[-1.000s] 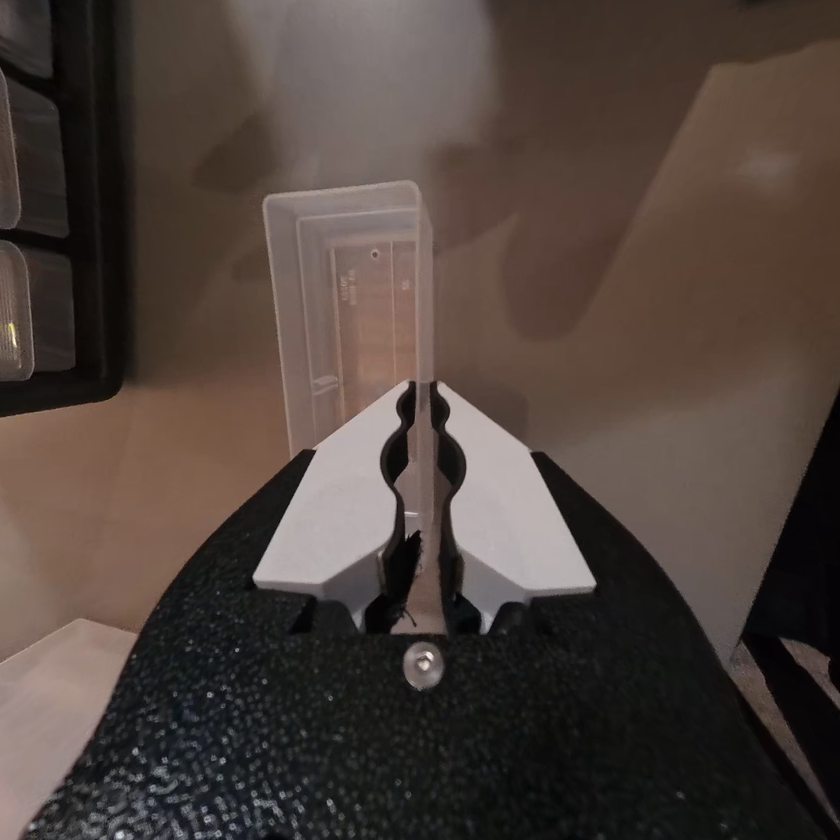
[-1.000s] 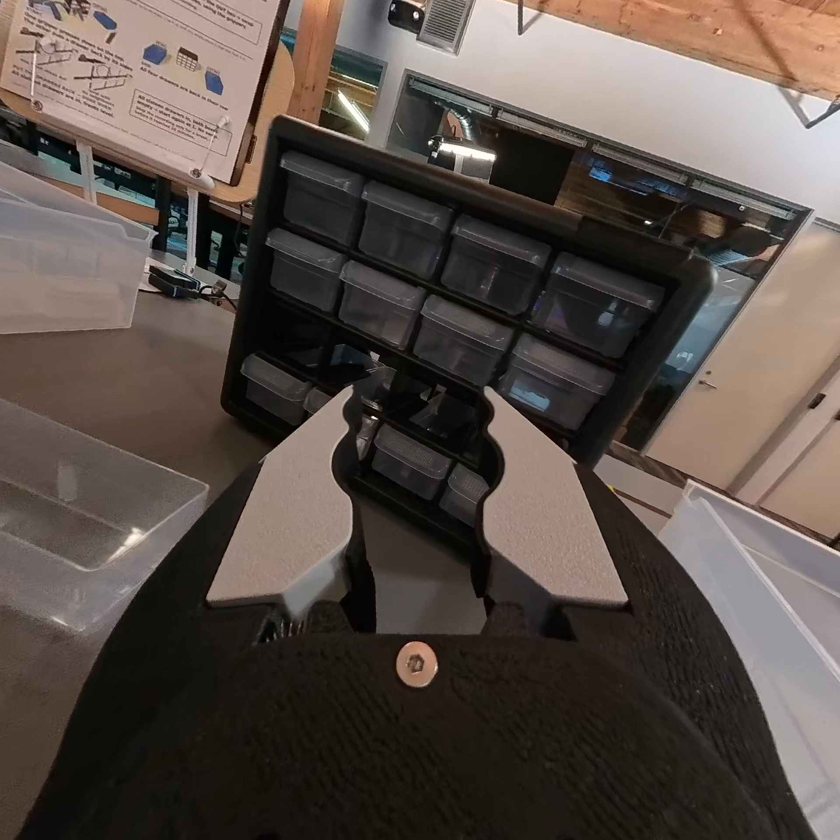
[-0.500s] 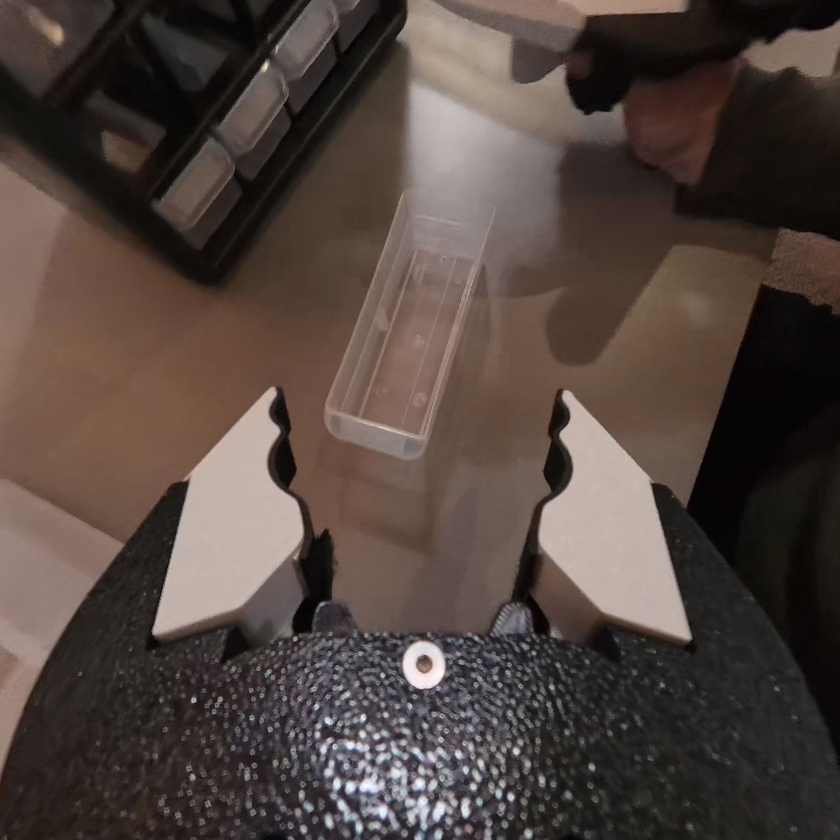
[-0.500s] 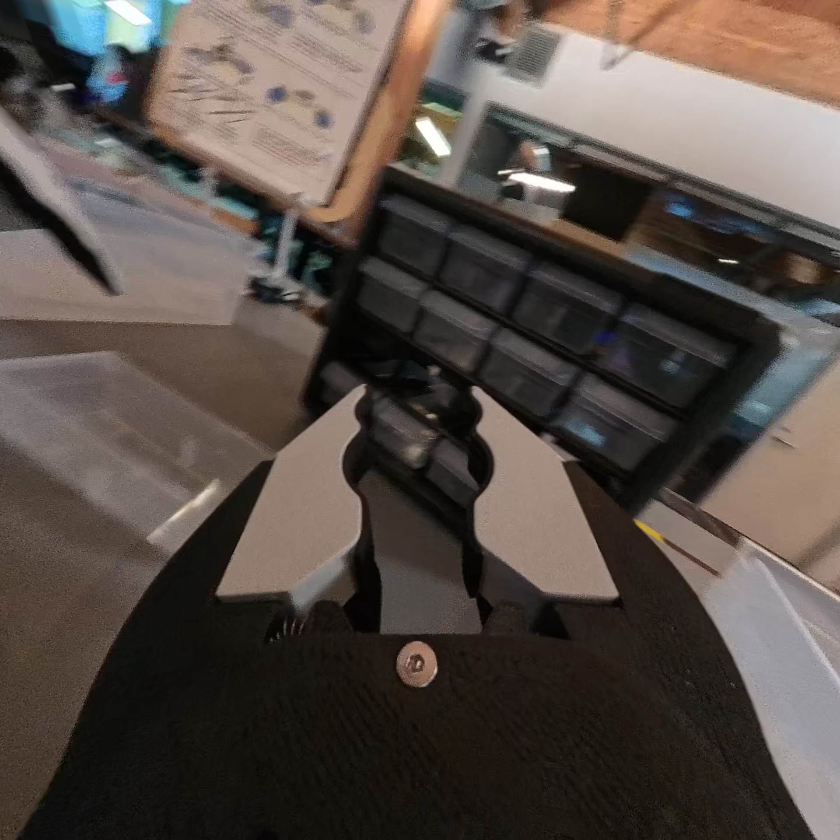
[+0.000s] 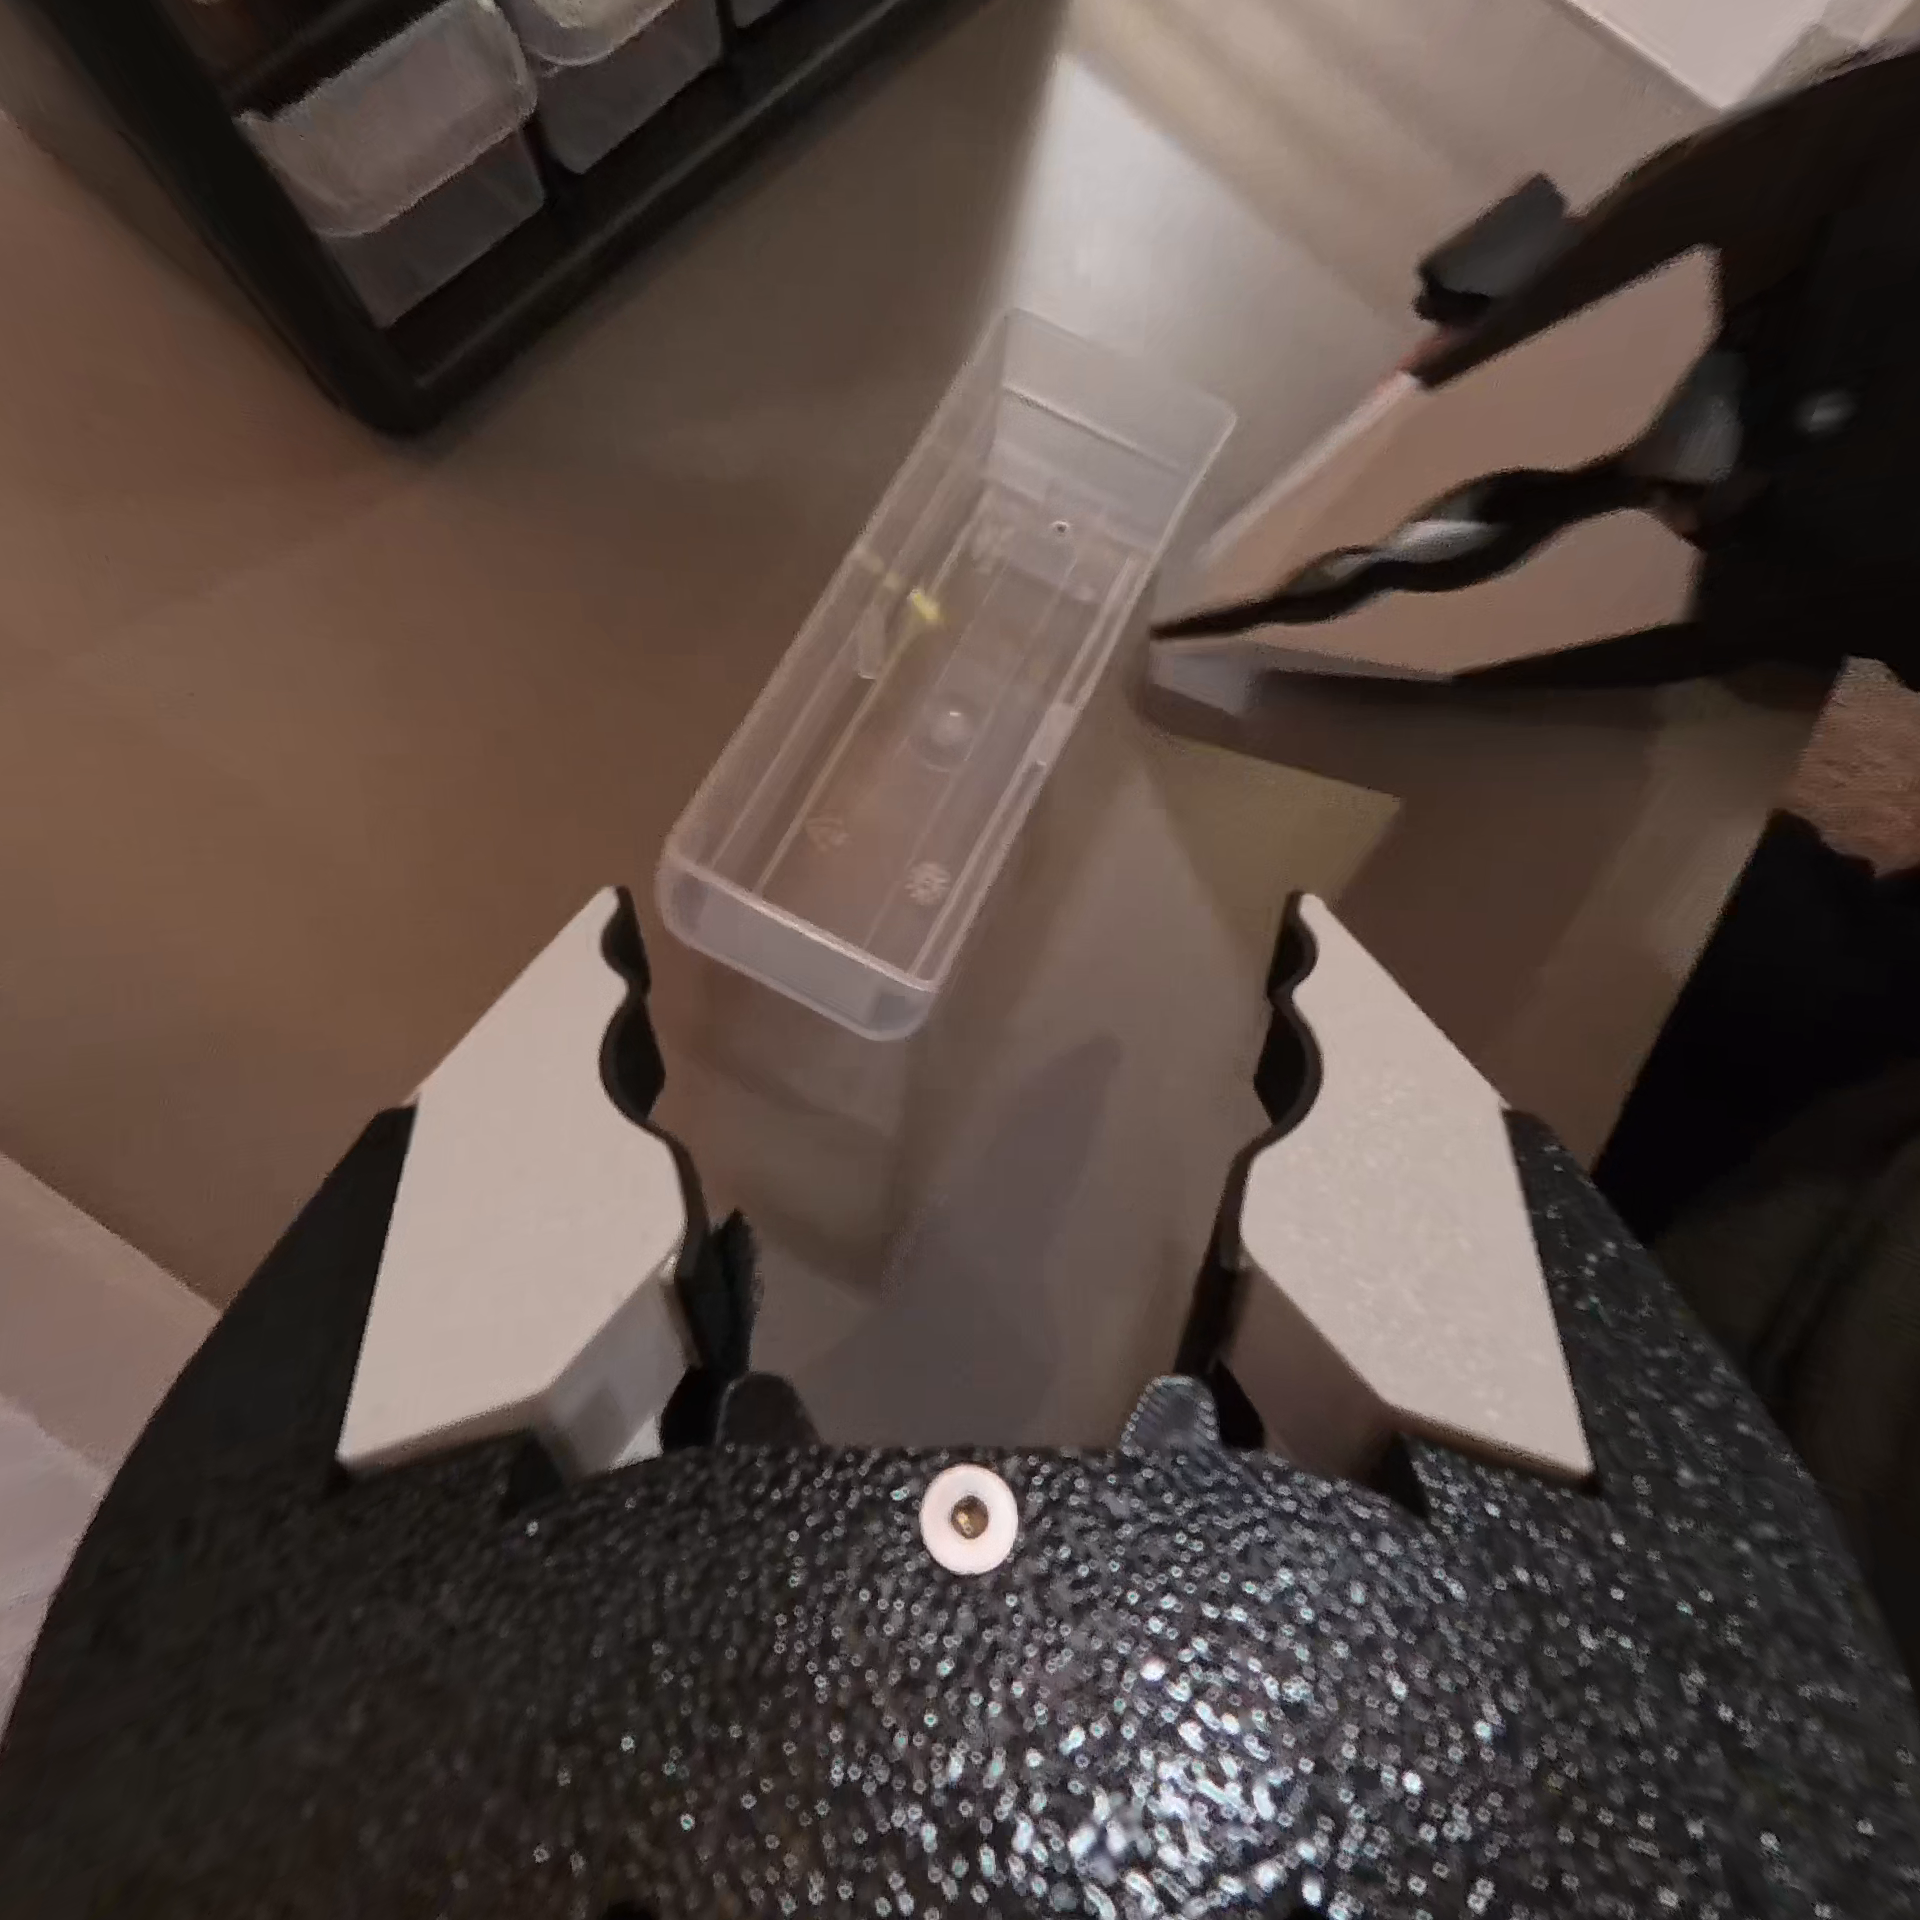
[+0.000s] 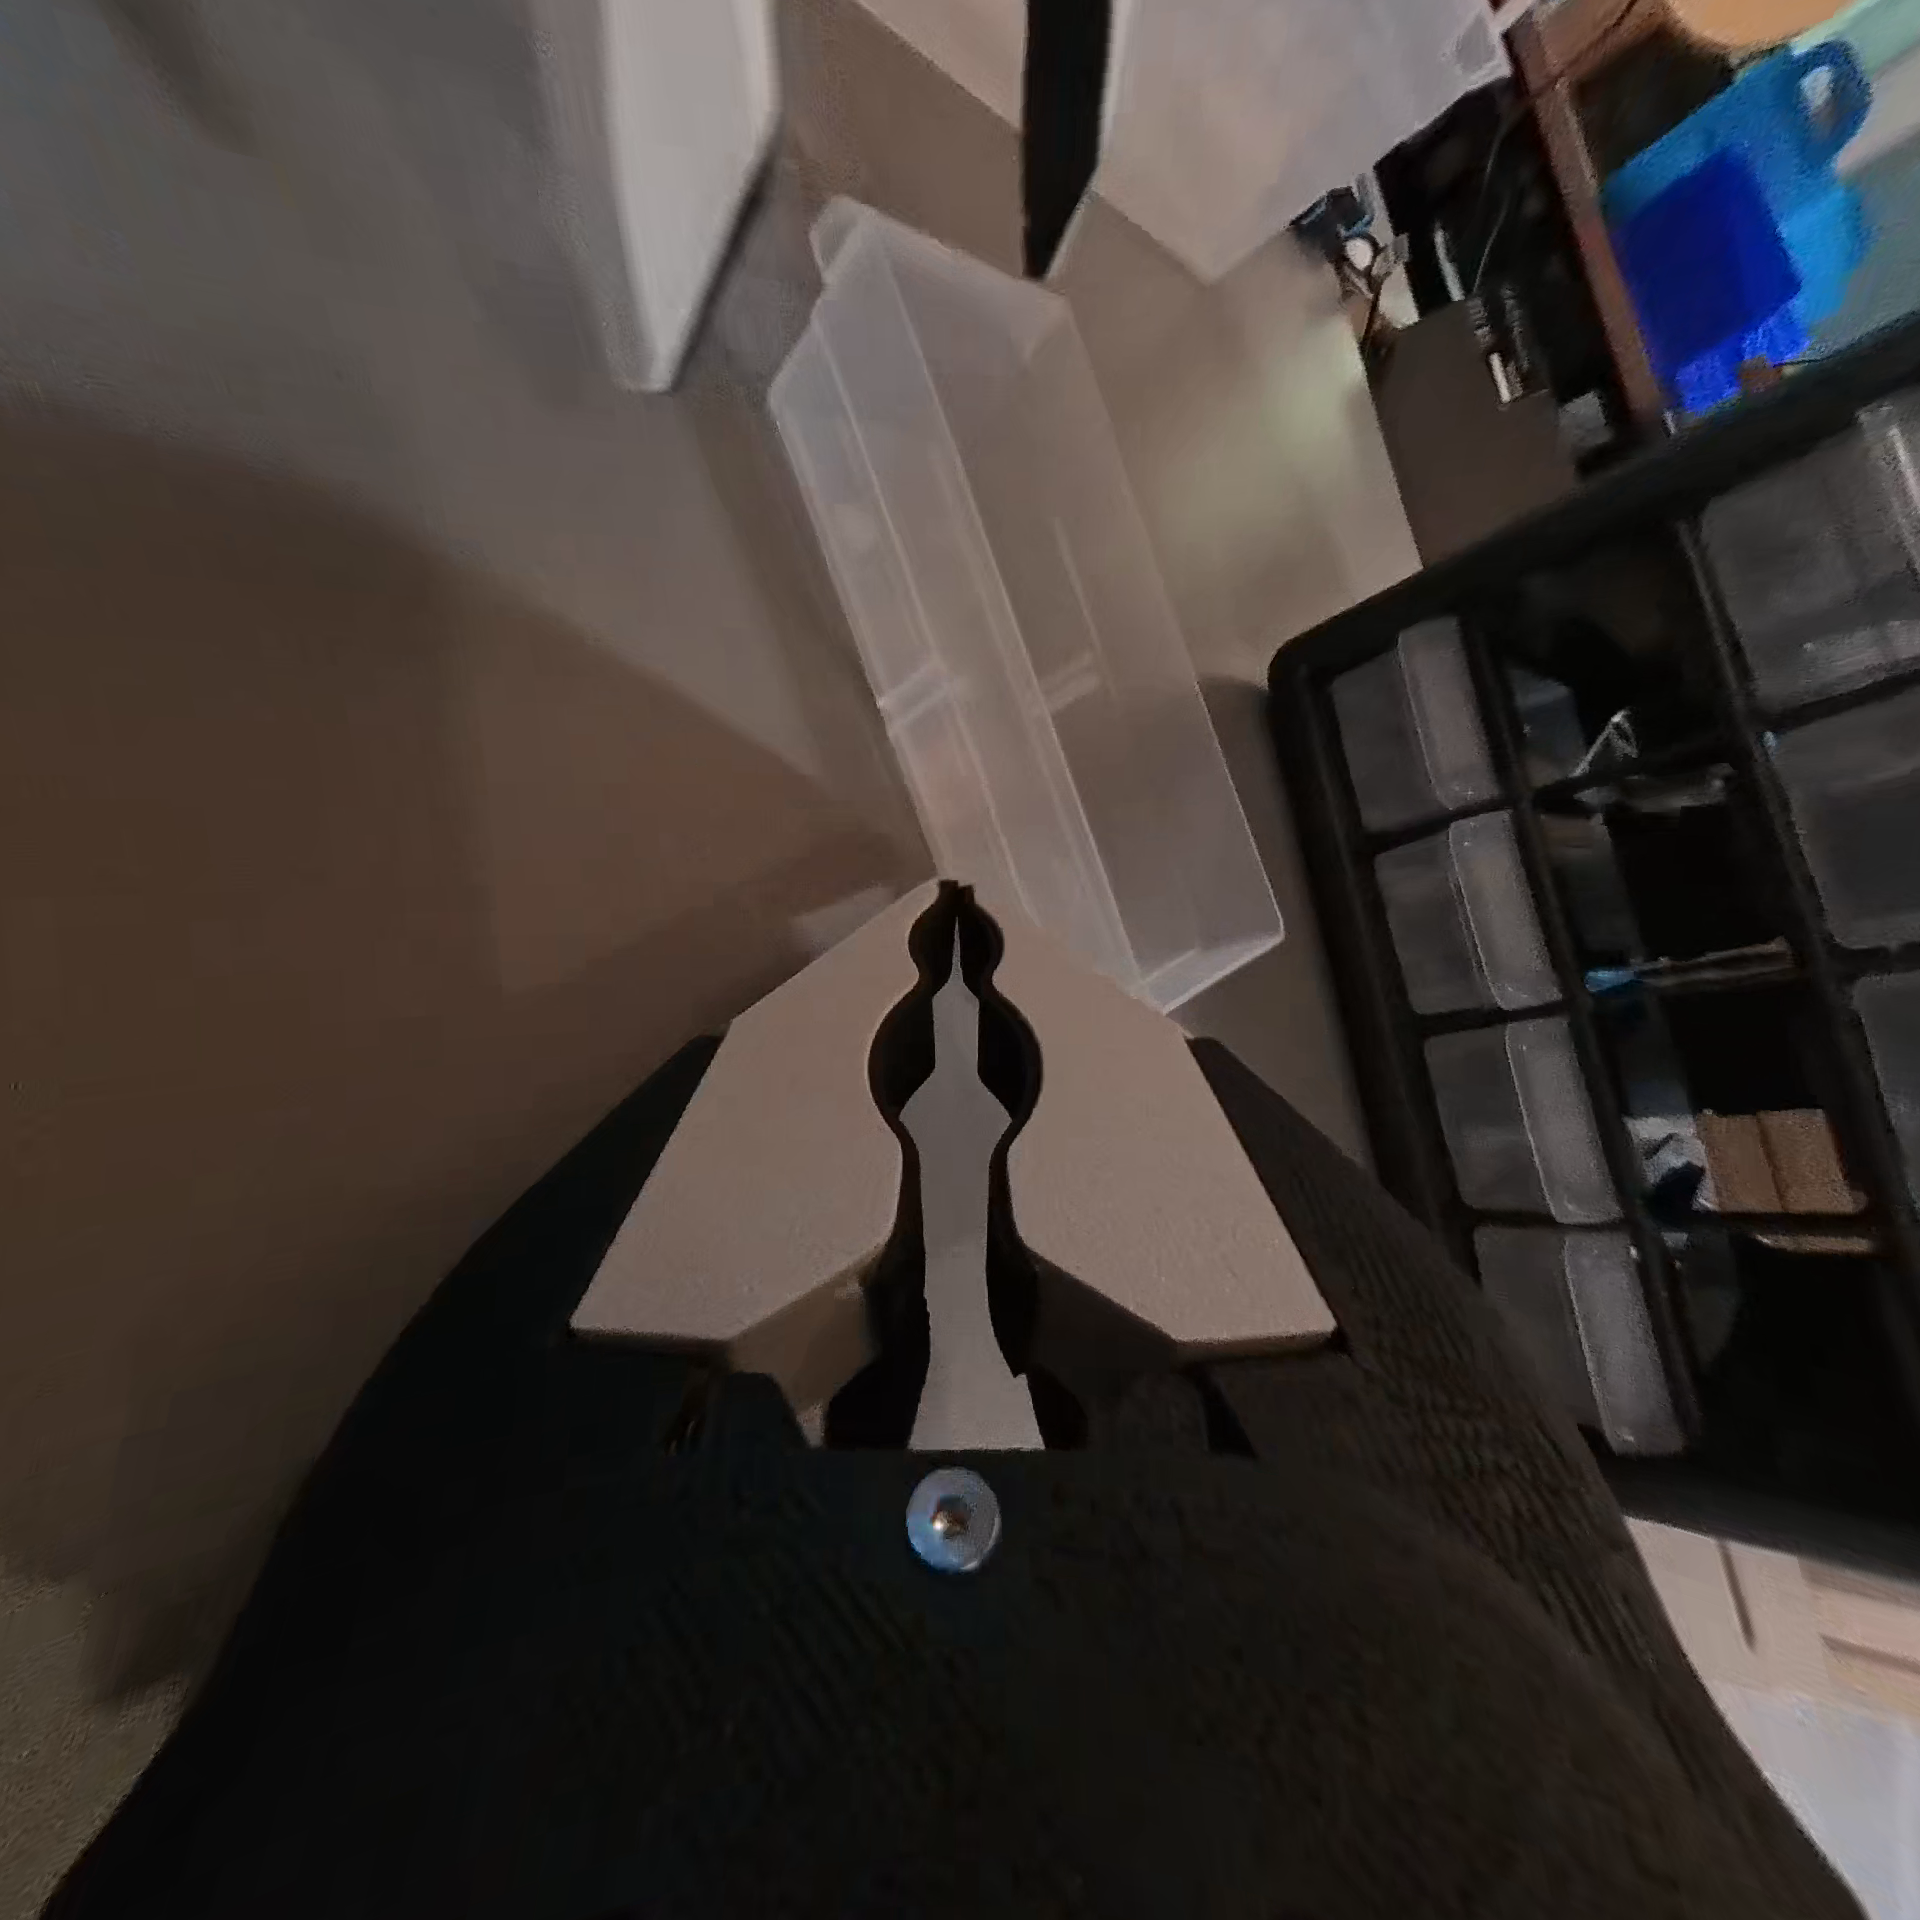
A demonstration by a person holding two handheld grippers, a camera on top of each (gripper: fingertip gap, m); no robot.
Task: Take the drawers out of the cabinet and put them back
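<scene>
A clear plastic drawer (image 5: 935, 686) lies open side up on the table, ahead of my left gripper (image 5: 951, 914). That gripper is open and empty, with its fingertips just short of the drawer's near end. The black cabinet (image 5: 416, 239) with clear drawers stands at the top left. My right gripper (image 6: 956, 894) is shut, and its tips pinch the side wall of the clear drawer (image 6: 997, 623). It also shows in the left wrist view (image 5: 1158, 632), at the drawer's right wall. The cabinet (image 6: 1621, 935) is on the right, with some dark open slots.
White bins (image 6: 686, 187) stand beyond the drawer, and another white bin (image 5: 62, 1299) is at the lower left. The table edge (image 5: 1351, 914) runs close to the right of the drawer. A person's sleeve (image 5: 1860, 790) is past that edge.
My left gripper let go of the drawer, opened and drew back, and the drawer now lies on the table. My right gripper swung from facing the cabinet down to the drawer and shut.
</scene>
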